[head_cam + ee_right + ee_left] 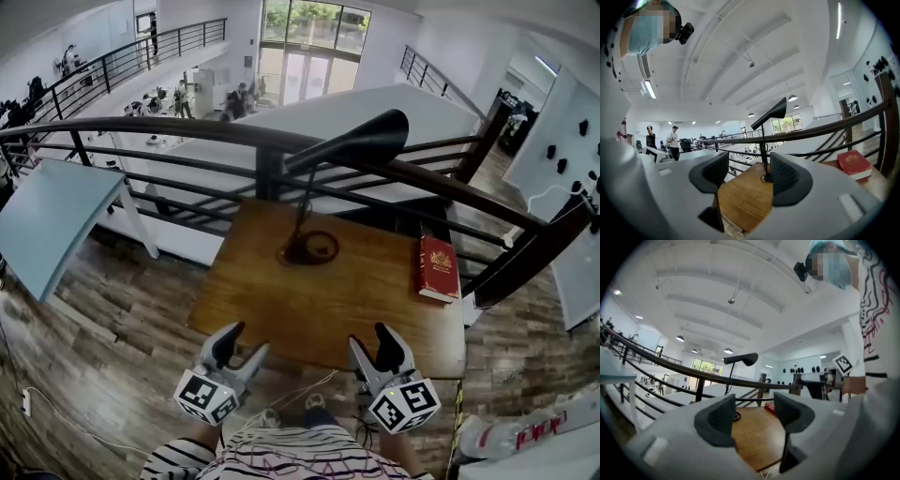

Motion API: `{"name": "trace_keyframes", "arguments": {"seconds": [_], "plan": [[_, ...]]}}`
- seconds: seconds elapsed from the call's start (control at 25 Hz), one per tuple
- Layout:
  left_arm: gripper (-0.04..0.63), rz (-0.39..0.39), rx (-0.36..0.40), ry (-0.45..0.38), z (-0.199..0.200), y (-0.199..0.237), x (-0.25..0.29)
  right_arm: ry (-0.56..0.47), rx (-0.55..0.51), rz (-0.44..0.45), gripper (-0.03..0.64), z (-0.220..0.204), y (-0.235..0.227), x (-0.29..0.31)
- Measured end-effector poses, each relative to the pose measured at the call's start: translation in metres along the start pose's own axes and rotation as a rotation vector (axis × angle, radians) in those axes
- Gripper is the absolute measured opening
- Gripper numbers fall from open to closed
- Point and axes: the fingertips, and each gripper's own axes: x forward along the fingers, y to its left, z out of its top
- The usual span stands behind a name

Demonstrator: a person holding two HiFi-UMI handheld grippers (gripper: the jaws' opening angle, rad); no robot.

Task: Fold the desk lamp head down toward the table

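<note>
Left tongs: my left gripper [246, 343] is released, its jaws standing apart with nothing between them but a view of the table.
Right tongs: my right gripper [372, 343] is released too and holds nothing.
Lamp position: the desk lamp's base [307, 248] sits on the wooden table [281, 314] toward its far edge, just in front of the railing [187, 131]. A thin stem [302, 211] rises from it, and the lamp head [366, 141] sits on top.
Direction from me: ahead of and above both grippers, well apart from them. Both hover at the table's near edge, pointing level at it.
Nearer hand: the base lies about midway between my hands. The head reaches toward my right, so I judge the right gripper nearer its wide end.
Long axis: the head runs across me, narrow tail low on the left, wide mouth high on the right.
Pointing: the mouth aims up and rightward, away from the table, so the head is not yet folded.
Nearby: a red book [438, 267] lies flat by the table's right edge, clear of the lamp.
</note>
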Motion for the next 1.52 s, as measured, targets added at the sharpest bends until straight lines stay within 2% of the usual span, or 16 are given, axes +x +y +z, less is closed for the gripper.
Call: {"name": "trace_keyframes", "arguments": {"seconds": [0.28, 0.64, 0.84, 1.08, 1.32, 1.52], "plan": [[0.252, 0.006, 0.026, -0.008, 0.005, 0.003, 0.049, -0.021, -0.005, 0.024, 0.259, 0.014, -0.044, 0.026], [0.252, 0.044, 0.045, -0.011, 0.003, -0.008, 0.136, -0.032, -0.023, 0.077, 0.258, 0.038, -0.128, 0.055], [0.252, 0.081, 0.067, -0.010, -0.004, -0.007, 0.183, -0.038, -0.057, 0.114, 0.253, 0.049, -0.172, 0.075], [0.252, 0.161, 0.104, -0.022, -0.008, 0.003, 0.230, -0.057, -0.113, 0.170, 0.249, 0.066, -0.216, 0.099], [0.252, 0.200, 0.145, -0.028, -0.004, 0.007, 0.265, -0.127, -0.140, 0.188, 0.242, 0.100, -0.250, 0.114], [0.249, 0.206, 0.163, -0.036, 0.003, 0.018, 0.289, -0.185, -0.207, 0.183, 0.227, 0.133, -0.269, 0.129]]}}
